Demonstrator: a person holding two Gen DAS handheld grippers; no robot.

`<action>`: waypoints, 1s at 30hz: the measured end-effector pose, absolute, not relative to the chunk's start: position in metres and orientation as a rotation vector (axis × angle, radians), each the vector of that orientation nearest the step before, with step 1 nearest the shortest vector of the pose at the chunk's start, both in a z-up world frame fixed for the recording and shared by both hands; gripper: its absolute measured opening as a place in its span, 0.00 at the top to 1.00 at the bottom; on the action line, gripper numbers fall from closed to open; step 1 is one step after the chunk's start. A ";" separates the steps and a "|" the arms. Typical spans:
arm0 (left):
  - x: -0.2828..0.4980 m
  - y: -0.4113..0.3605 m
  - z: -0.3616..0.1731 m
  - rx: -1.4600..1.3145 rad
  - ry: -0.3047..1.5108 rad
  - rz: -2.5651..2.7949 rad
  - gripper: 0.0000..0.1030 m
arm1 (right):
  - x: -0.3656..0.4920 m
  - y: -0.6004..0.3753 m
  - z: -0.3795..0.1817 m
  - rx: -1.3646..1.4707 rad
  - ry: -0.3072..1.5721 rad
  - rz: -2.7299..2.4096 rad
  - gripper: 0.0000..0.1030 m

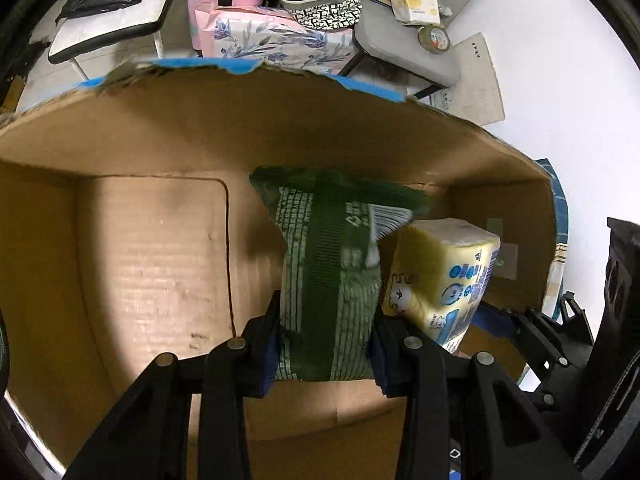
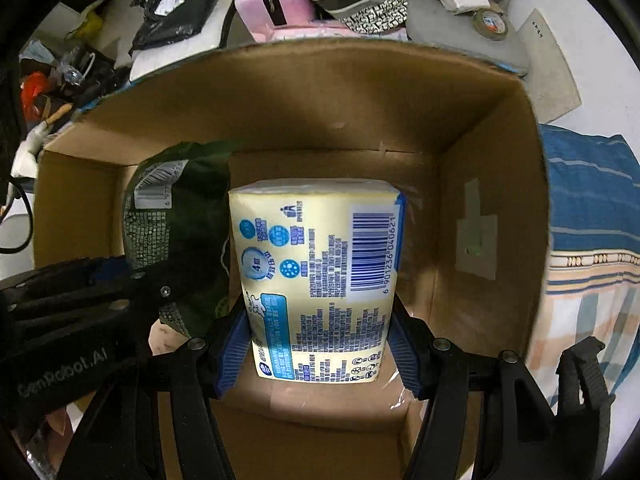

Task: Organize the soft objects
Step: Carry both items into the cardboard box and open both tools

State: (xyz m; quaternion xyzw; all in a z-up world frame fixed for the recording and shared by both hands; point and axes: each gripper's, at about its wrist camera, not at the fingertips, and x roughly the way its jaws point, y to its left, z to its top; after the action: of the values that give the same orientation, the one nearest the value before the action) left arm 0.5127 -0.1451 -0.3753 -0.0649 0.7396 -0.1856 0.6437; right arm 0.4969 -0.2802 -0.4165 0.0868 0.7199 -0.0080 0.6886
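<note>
A lived-in home room, judging by the clutter. Past the cardboard box (image 2: 304,92), at twelve o'clock, stand a pink suitcase (image 2: 280,0) and a patterned bag (image 2: 360,4) (heaped together); at ten o'clock lies a black plastic bag (image 2: 172,4); at three o'clock, a striped blue cloth (image 2: 592,184) lies spread out.

- the left gripper (image 1: 326,344) reaches down into the cardboard box (image 1: 152,248), its blue-padded fingers (image 1: 269,354) pressed against both sides of the green tissue pack (image 1: 324,280).
- the right gripper (image 2: 320,340) sits just beside it, angled down likewise, its blue pads (image 2: 232,344) clamping the yellow tissue pack (image 2: 316,276) at its lower end.
</note>
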 end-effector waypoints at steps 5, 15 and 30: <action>0.520 -0.144 -0.383 -0.122 1.701 -0.380 0.52 | 0.507 -0.285 -0.426 0.188 1.631 -0.026 0.36; 0.507 -0.128 -0.359 -0.024 1.608 -0.296 0.19 | 0.494 -0.278 -0.406 0.141 1.602 -0.042 0.27; 0.438 -0.088 -0.287 0.101 1.343 -0.234 0.01 | 0.419 -0.253 -0.346 0.095 1.458 -0.178 0.00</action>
State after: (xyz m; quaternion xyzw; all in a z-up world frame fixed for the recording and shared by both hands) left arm 0.4380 -0.0885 -0.2874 0.0468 0.6204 -0.1081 0.7754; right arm 0.4187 -0.2534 -0.3457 0.0435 0.6651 -0.0814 0.7411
